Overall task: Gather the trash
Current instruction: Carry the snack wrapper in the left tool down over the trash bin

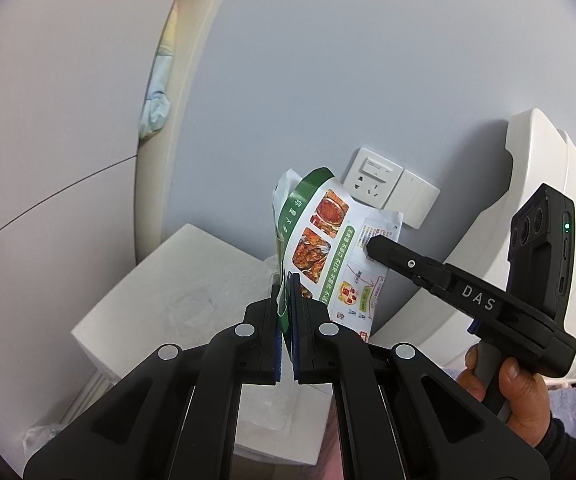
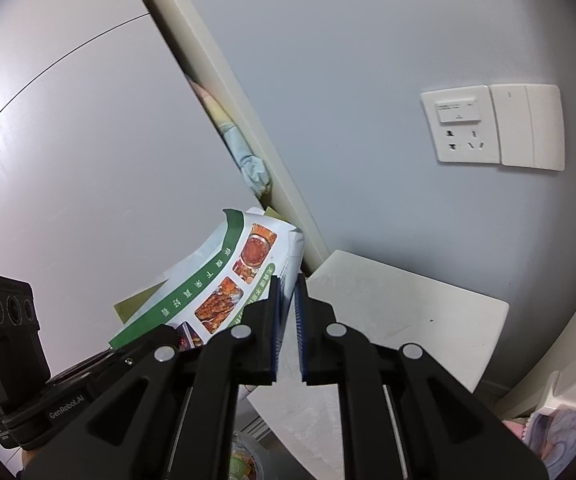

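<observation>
Two grippers hold one food package at the same time. The left gripper [image 1: 287, 292] has its blue-padded fingers [image 1: 297, 320] almost closed, with only a narrow gap, and the green edge of the food package [image 1: 320, 240] is pinched between them. The right gripper [image 2: 287, 296] also has its fingers [image 2: 301, 320] nearly together, and the white side of the package [image 2: 224, 280] goes in between them; the contact looks like a grip, with the paper passing through the slot.

In the left wrist view the package stands up from the fingertips toward 12 o'clock and leans a little to 1 o'clock. It is white with a green band and pictures of cooked dishes. The right gripper [image 1: 372, 246] comes in from 3 o'clock, and its tip meets the package's white printed corner. The right hand [image 1: 516, 392] grips the handle at about 4 o'clock.

In the right wrist view the package spreads from the fingertips toward 10 o'clock, and the left gripper's body [image 2: 72, 384] lies at 8 o'clock, below the package.

Behind the package there is a white stand [image 1: 160, 280] with a flat top, near the center in the left view and at 4 o'clock in the right view [image 2: 408, 312]. On the grey wall a white socket [image 2: 460, 124] sits just beside a light switch [image 2: 528, 126] at 2 o'clock. A pale blue cloth [image 2: 252, 168] is stuck in the gap beside a cream door frame [image 2: 248, 140].
</observation>
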Demonstrator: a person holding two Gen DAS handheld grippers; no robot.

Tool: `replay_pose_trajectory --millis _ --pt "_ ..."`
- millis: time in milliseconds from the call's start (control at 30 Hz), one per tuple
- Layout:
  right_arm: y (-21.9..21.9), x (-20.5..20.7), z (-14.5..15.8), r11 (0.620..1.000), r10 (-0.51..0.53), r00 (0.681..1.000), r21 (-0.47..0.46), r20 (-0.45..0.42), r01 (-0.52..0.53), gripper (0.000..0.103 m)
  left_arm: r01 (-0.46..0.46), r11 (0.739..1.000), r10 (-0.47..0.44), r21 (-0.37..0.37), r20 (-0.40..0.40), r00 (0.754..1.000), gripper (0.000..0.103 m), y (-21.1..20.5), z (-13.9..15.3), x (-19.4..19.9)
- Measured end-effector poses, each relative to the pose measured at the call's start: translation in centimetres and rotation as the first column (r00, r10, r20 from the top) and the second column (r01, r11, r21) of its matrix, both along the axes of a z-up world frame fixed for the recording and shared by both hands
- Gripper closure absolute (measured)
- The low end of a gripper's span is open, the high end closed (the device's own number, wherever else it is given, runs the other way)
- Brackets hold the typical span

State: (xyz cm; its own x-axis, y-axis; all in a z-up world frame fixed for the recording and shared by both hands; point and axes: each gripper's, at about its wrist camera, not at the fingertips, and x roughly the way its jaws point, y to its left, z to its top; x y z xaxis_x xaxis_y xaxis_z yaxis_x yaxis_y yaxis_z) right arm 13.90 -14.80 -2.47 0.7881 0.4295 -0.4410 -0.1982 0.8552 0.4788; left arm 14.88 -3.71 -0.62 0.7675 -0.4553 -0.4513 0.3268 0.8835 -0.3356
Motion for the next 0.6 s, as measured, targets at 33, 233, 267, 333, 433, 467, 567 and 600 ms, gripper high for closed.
replay_pose_trajectory --millis 33,233,267,333,433,467,567,600 --pt "0.3 0.0 0.1 1.000 0.004 1.000 -0.001 0.002 -0.004 0.094 -0.004 1.000 0.004 0.001 0.001 1.000 0.101 0.3 -0.1 -0.2" --pt "2.8 -0.8 0.8 0.999 0.043 0.999 0.000 0.019 -0.043 0.094 -0.042 0.999 0.042 -0.002 0.019 0.999 0.101 2.8 0.4 -2.0" --pt "3.4 -0.9 0.8 0.999 0.052 0.998 0.001 0.021 -0.052 0.094 -0.050 0.999 0.050 -0.002 0.022 0.999 0.101 3.3 0.4 -2.4" --pt "4.4 -1.1 0.8 0.998 0.070 0.997 0.004 0.020 -0.071 0.094 -0.068 0.998 0.068 -0.003 0.022 0.997 0.101 4.3 0.4 -3.1" --pt "6.3 -1.3 0.7 0.994 0.106 0.994 0.003 0.018 -0.106 0.094 -0.100 0.995 0.100 -0.002 0.021 0.995 0.101 6.1 0.1 -4.1" --pt "7.0 -1.4 0.7 0.993 0.120 0.993 0.004 0.017 -0.120 0.094 -0.114 0.993 0.114 -0.005 0.019 0.993 0.101 6.8 0.0 -4.5" --pt "9.0 -1.5 0.5 0.987 0.160 0.987 0.013 0.015 -0.161 0.094 -0.151 0.989 0.151 -0.006 0.014 0.988 0.101 8.7 -0.3 -5.5" --pt "9.6 -1.5 0.5 0.985 0.172 0.985 0.014 0.015 -0.172 0.094 -0.166 0.986 0.166 -0.004 0.012 0.986 0.101 9.4 -0.4 -5.9"
